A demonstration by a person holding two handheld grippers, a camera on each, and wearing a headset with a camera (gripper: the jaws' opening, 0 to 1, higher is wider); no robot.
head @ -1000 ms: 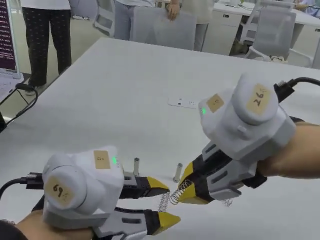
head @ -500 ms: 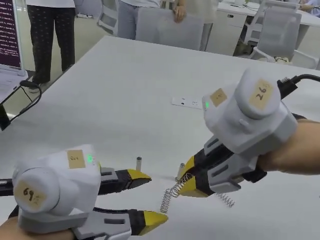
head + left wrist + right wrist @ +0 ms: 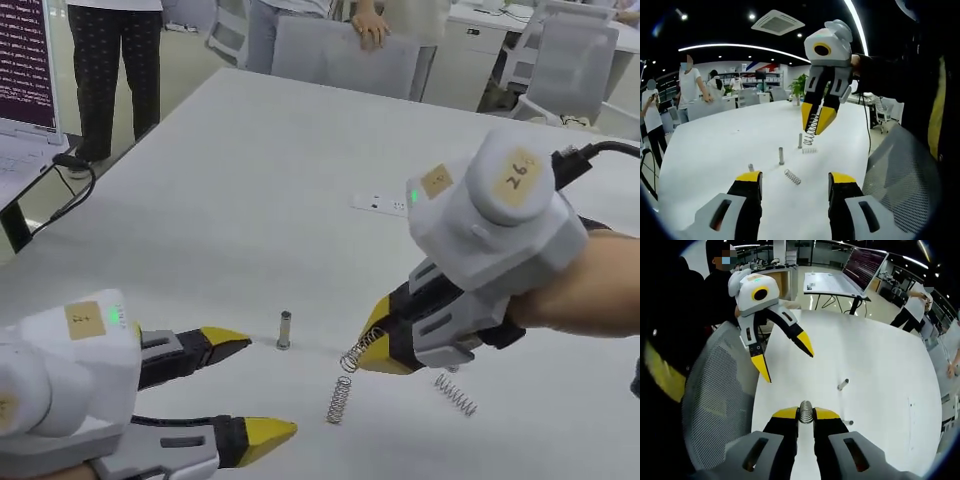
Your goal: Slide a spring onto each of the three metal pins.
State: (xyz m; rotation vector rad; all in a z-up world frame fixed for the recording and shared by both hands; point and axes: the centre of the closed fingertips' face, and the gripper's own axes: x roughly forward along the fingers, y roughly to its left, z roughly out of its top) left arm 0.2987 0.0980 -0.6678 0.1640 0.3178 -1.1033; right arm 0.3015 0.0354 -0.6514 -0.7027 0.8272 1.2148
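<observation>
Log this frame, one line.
right tongs: shut on spring | left tongs: open, empty | two springs loose on table | pins bare

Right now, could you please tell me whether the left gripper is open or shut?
Open: the left gripper has its yellow-tipped jaws spread wide apart, with nothing held between them.

Surface (image 3: 250, 180): white, smooth, low sheen.
Pin (image 3: 285, 329): grey metal, satin finish.
Gripped spring (image 3: 352, 357), loose spring (image 3: 339, 398), second loose spring (image 3: 455, 393): thin coiled metal wire, bright.
Right tongs (image 3: 368, 346), left tongs (image 3: 266, 388): black matt plastic, smooth yellow tips.
Housing (image 3: 480, 245): white matt plastic.
Label (image 3: 517, 180): tan paper.
Chair back (image 3: 715, 405): grey open mesh cloth.
Cable (image 3: 612, 147): black, smooth sheath.
Power strip (image 3: 380, 205): white smooth plastic.
</observation>
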